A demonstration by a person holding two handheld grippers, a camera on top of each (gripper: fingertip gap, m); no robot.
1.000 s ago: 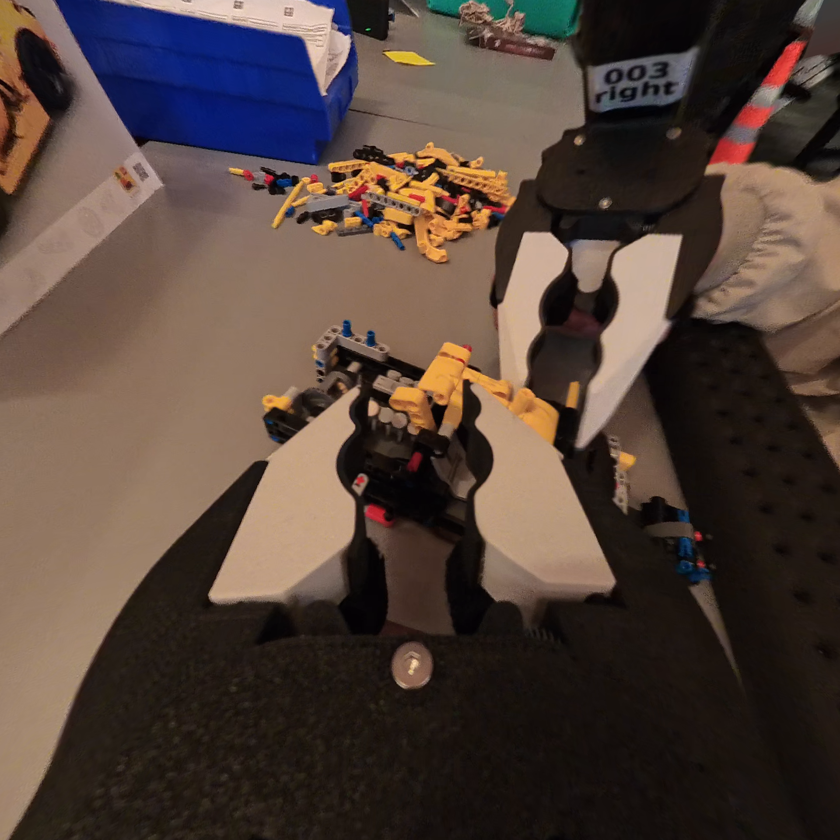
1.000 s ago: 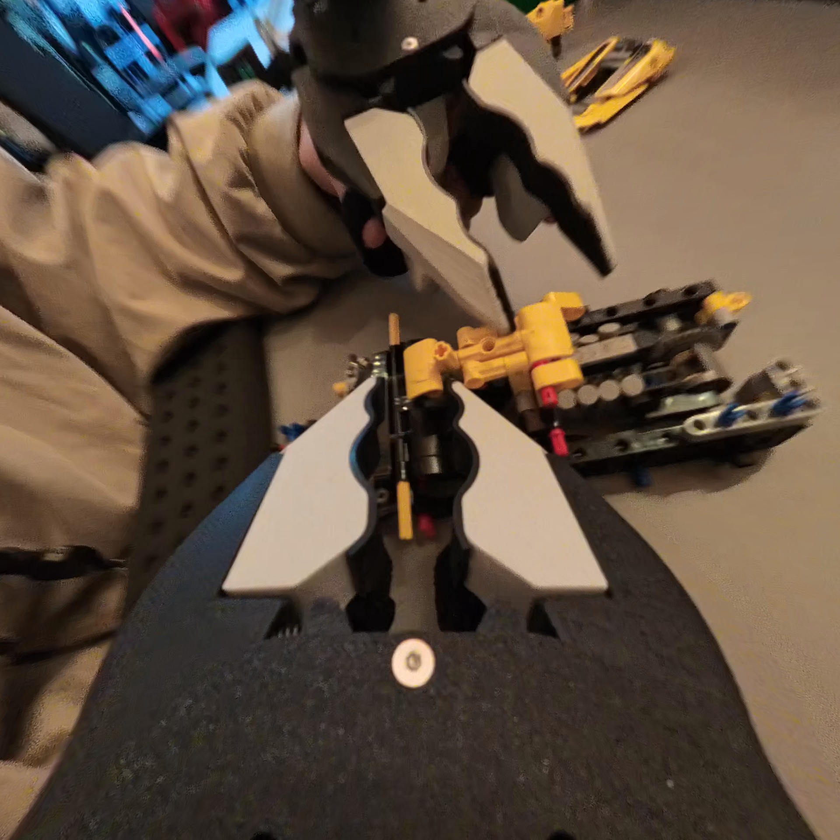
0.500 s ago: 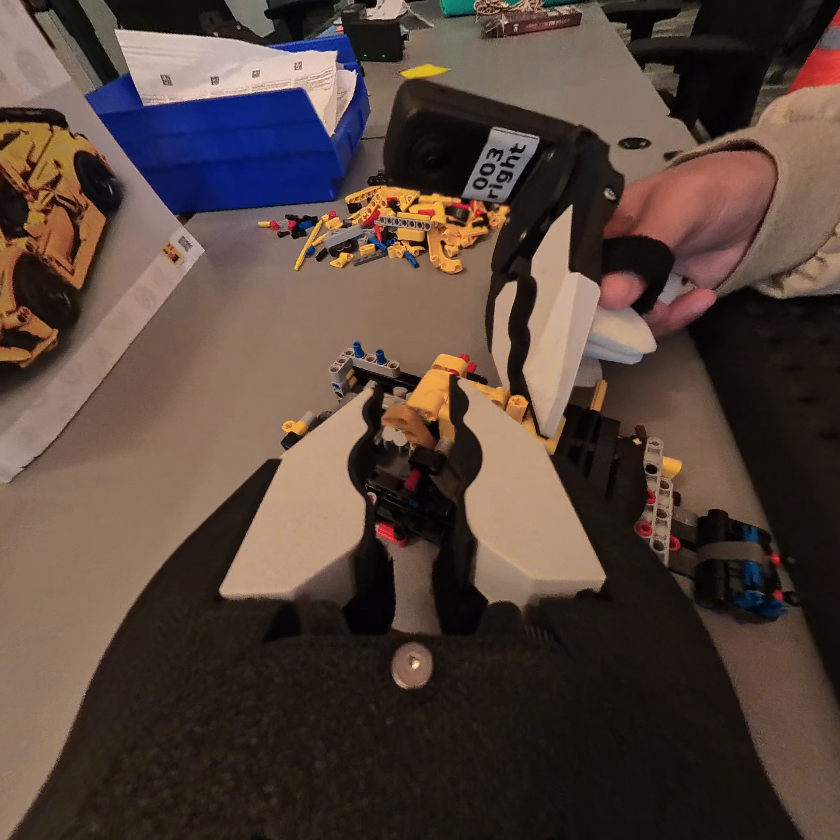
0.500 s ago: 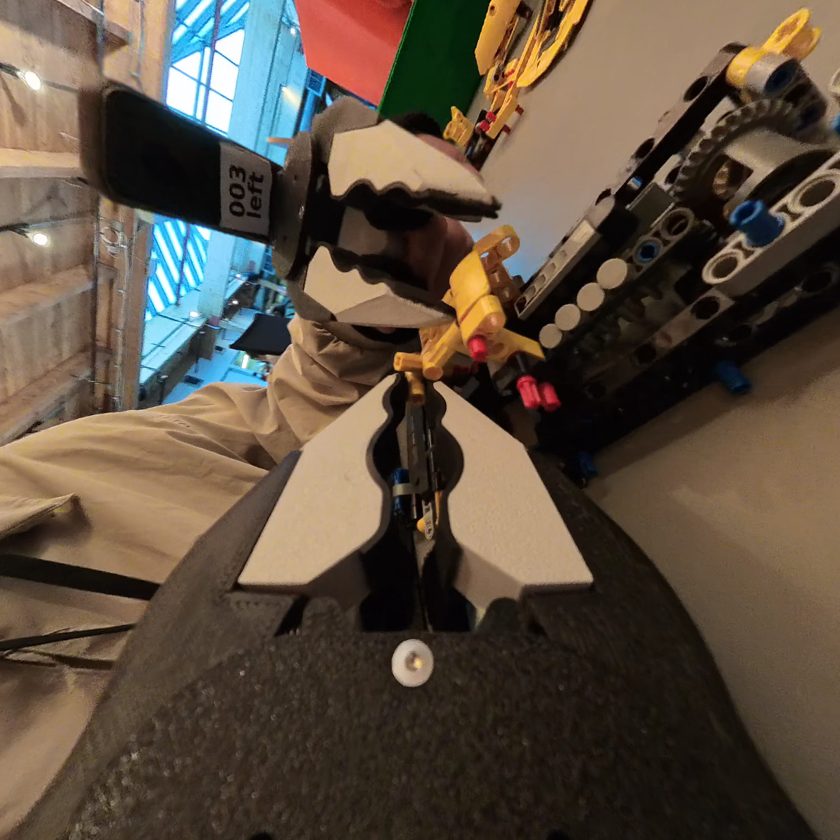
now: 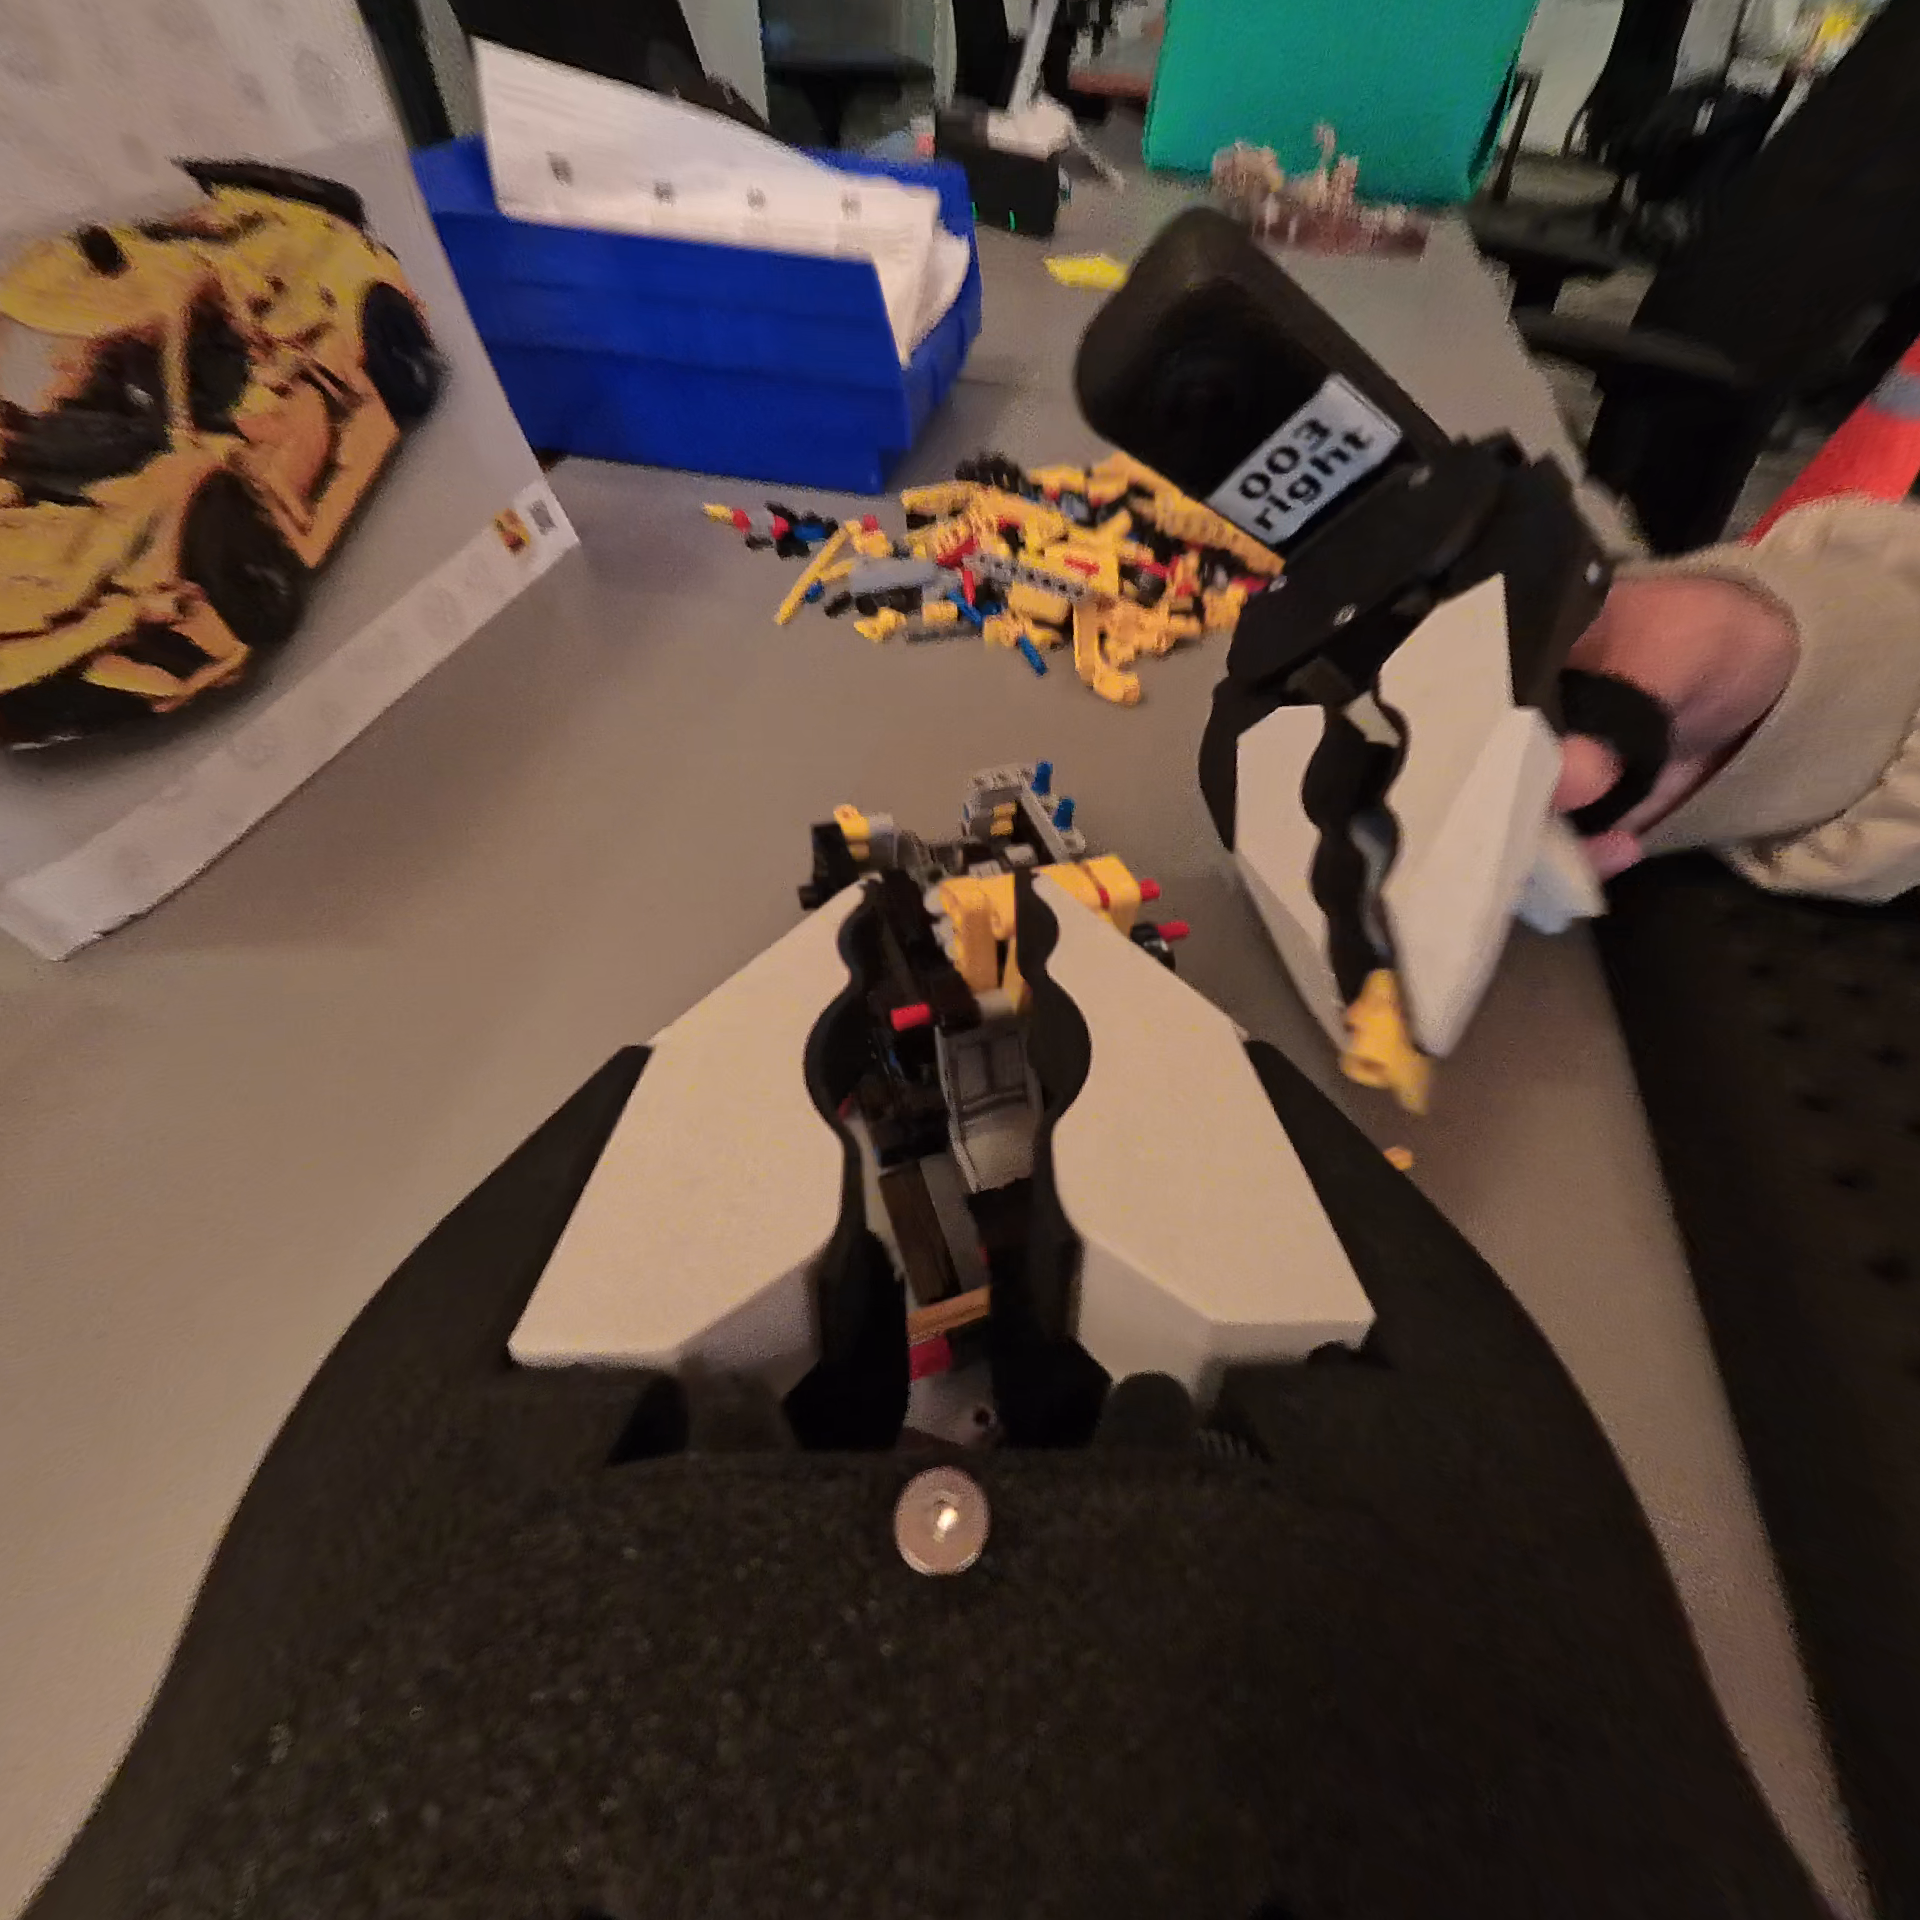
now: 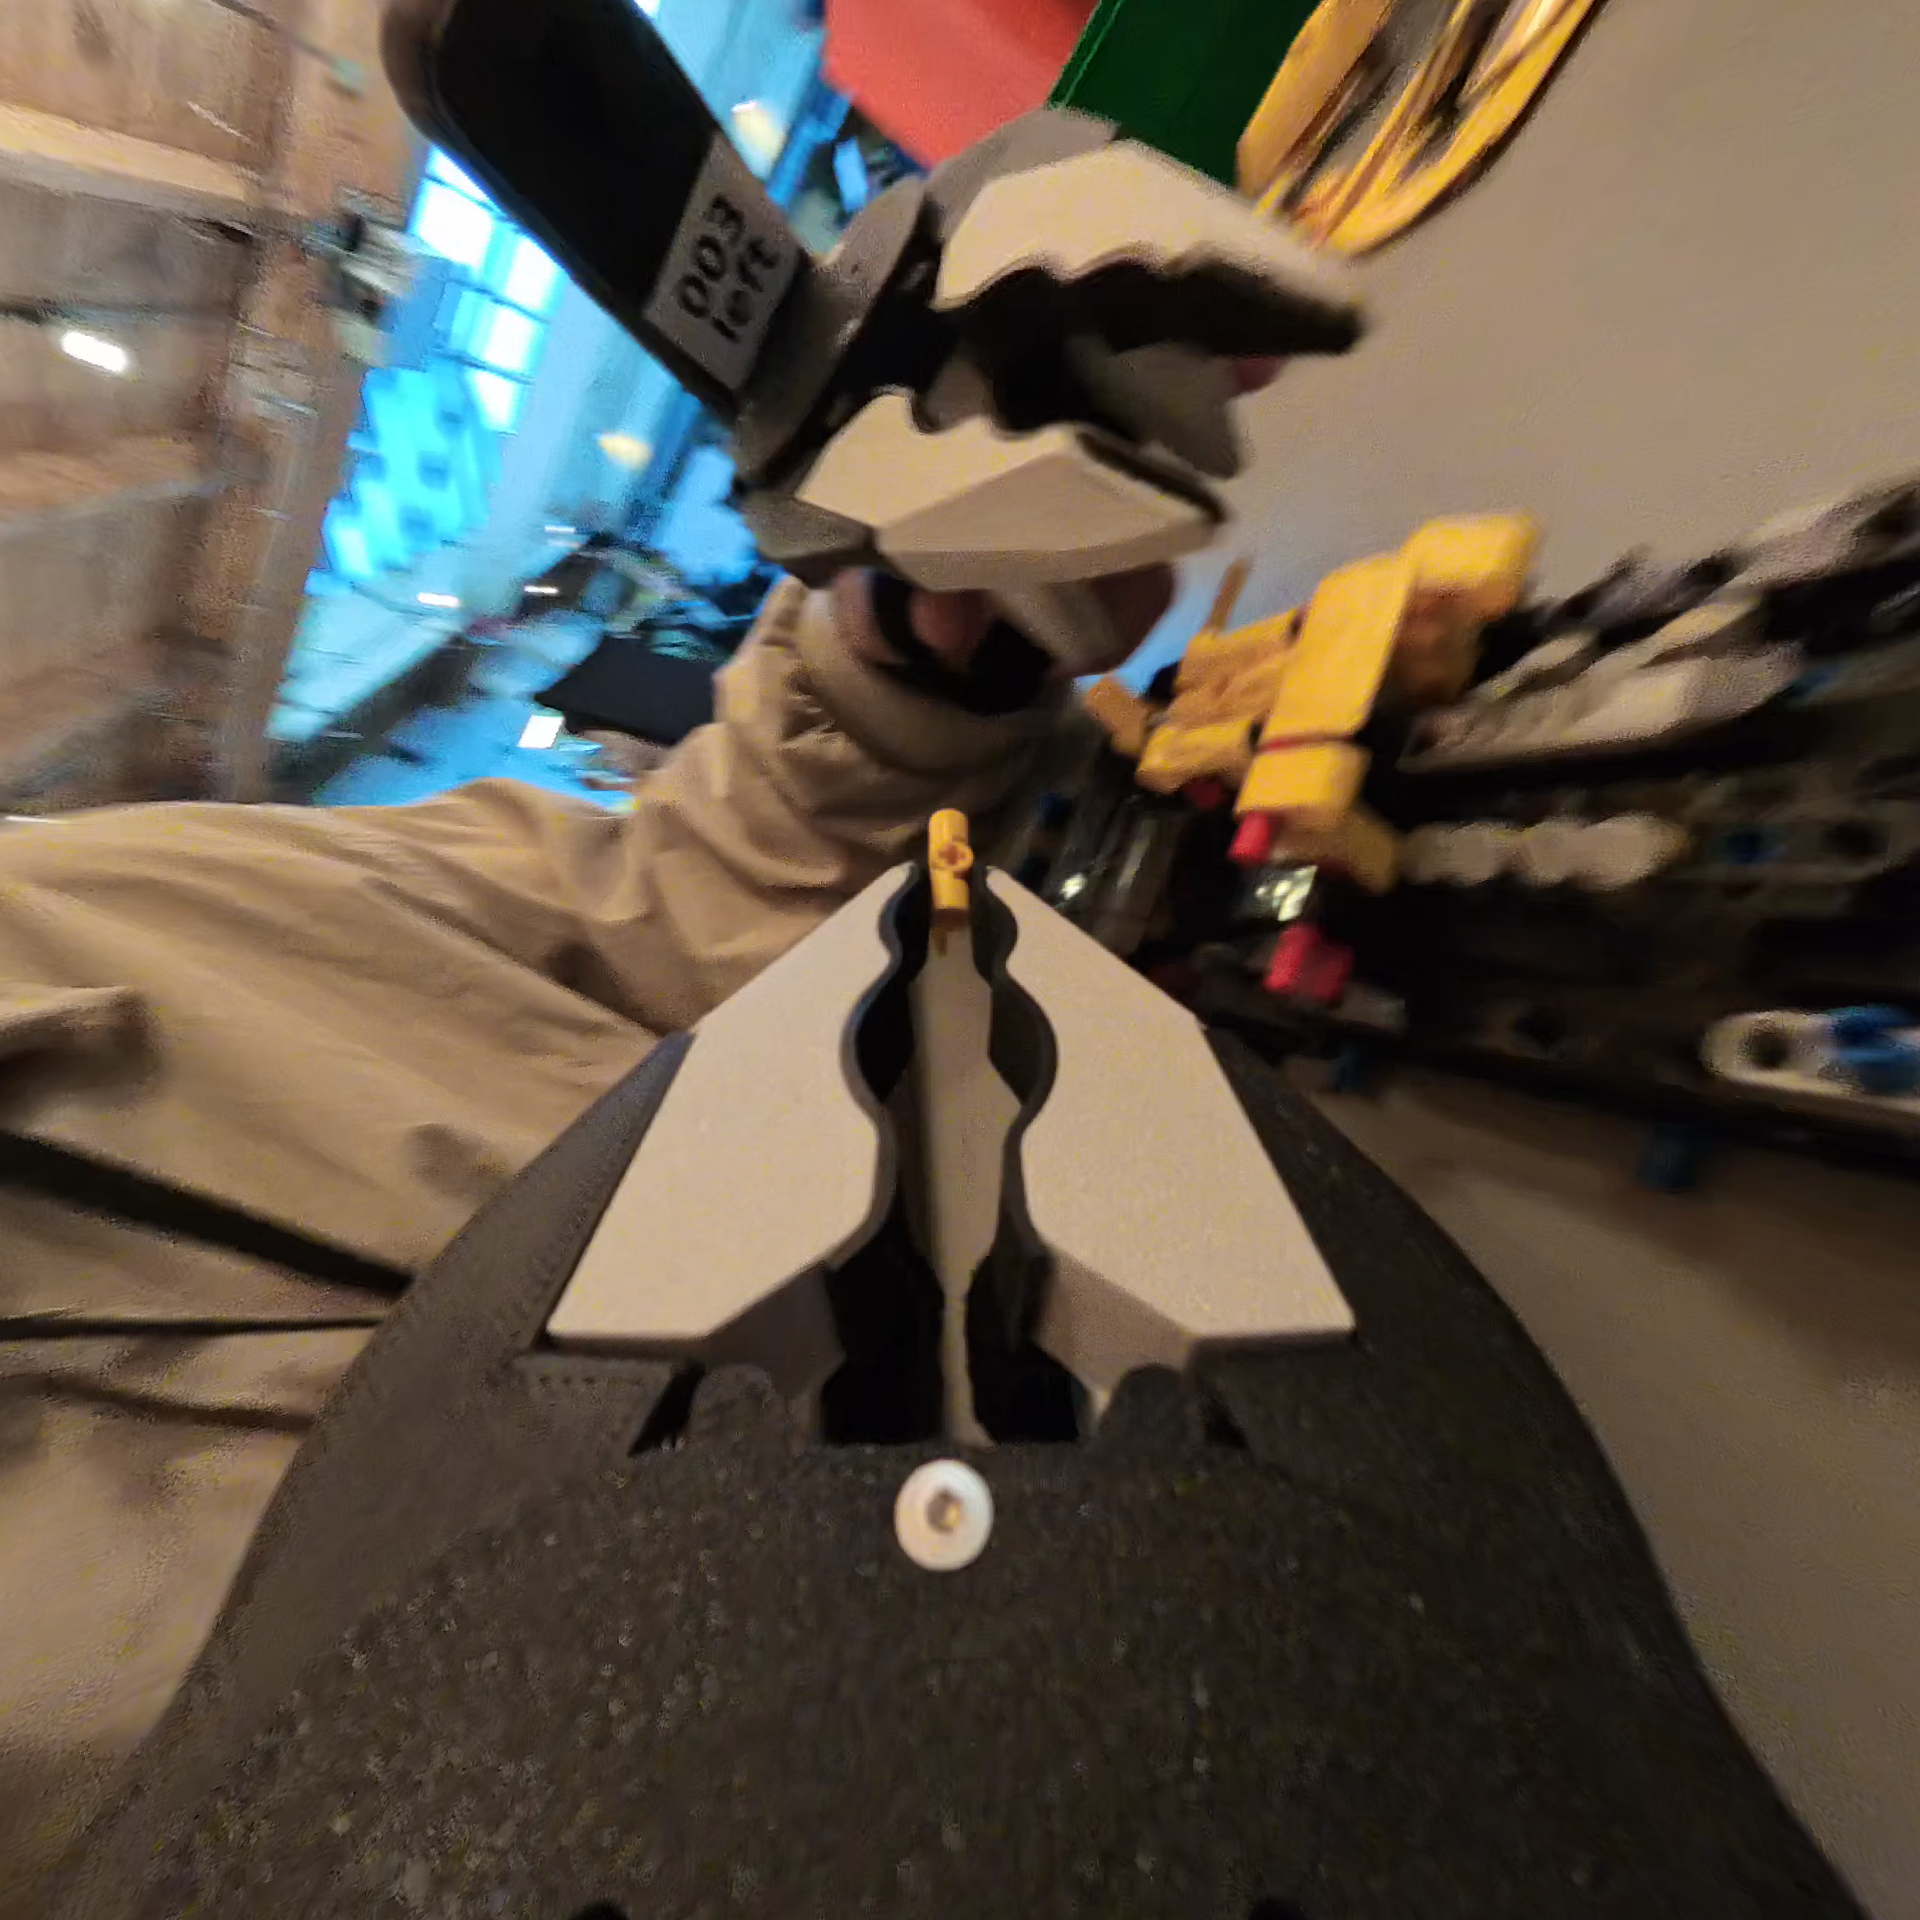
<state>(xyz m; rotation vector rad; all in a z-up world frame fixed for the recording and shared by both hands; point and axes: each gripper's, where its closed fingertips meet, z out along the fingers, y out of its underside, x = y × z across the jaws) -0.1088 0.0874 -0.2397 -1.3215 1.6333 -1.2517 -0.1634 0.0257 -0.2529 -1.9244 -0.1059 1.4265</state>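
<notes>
My left gripper (image 5: 945, 914) jaws are clamped around the black-and-yellow brick assembly (image 5: 961, 997), which runs between the fingers from the base out past the tips at 12 o'clock. My right gripper (image 6: 948, 883) jaws are pinched nearly together on one small yellow connector piece (image 6: 948, 854), held only at the very tips. In the left wrist view that right gripper (image 5: 1382, 1023) sits at 3 o'clock of the assembly, apart from it, the yellow piece (image 5: 1377, 1044) poking out below.

Risks, as I judge them:
- Tip-only pinch on the connector: any twist or bump could flip it out, and it is small enough to get lost on the grey table (image 5: 416, 987).
- The assembly is long and irregular in my left jaws; a sideways push could rotate it or pop off the red pins (image 6: 1294, 961).
- Both views are blurred, so alignment is hard to judge.

Counts:
- grippers: 2
- built assembly: 1
- held connector: 1
- loose brick pile (image 5: 1039, 577) at 12 o'clock: 1 pile, pieces too many and too blurred to count
- blue bin (image 5: 707, 353) with papers at 11 o'clock: 1
- kit box (image 5: 208, 468) showing a yellow car, at 10 o'clock: 1
- tiny yellow bit (image 5: 1398, 1156) on the table under the right gripper: 1
</notes>
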